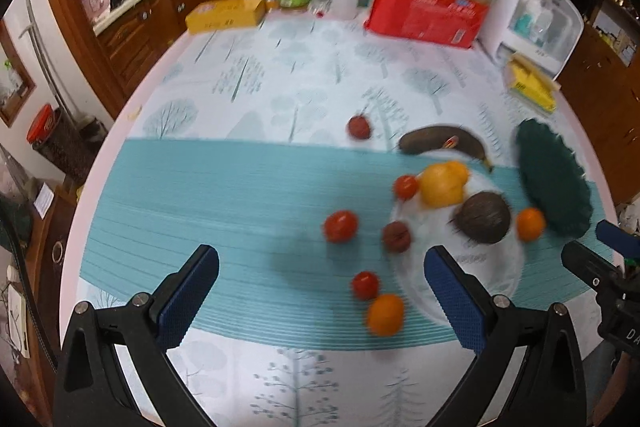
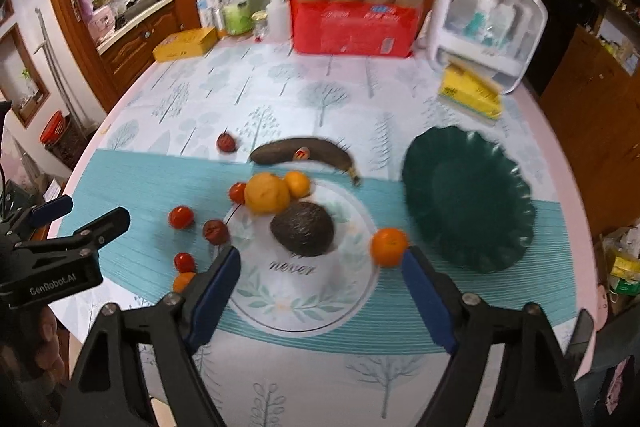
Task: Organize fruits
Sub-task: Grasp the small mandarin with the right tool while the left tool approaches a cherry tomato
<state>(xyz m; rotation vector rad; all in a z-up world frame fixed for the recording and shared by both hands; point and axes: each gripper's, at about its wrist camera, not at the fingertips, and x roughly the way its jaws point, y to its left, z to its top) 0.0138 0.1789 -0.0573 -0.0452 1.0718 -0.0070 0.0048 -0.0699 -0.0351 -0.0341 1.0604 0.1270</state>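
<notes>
1. Your left gripper (image 1: 322,281) hangs over the surface (image 1: 200,187), jaws wide apart, nothing between the pads.
2. Your right gripper (image 2: 322,281) is also wide, nothing gripped; in its view the white plate (image 2: 348,291) lies between its fingers.
3. On the white plate: an avocado (image 2: 303,229) in the middle, a big yellow-orange fruit (image 2: 267,193) at the far rim, and a small orange (image 2: 297,183) touching that fruit.
4. A second orange (image 2: 389,247) sits at the plate's right rim, just beside your right gripper's right fingertip (image 2: 412,263).
5. A dark banana (image 2: 308,155) lies just past the plate, sticker up.
6. Left of the plate are loose red fruits: one (image 2: 237,192) against the big fruit, one dark red (image 2: 216,231) at the rim, two further out (image 2: 181,217) (image 2: 184,261), and one (image 2: 226,143) far off near the banana's left end.
7. A third orange (image 2: 183,282) lies near your right gripper's left finger, partly hidden by it.
8. An empty green plate (image 2: 468,199) is to the right, apart from the white one.
9. Both views are motion-blurred.
</notes>
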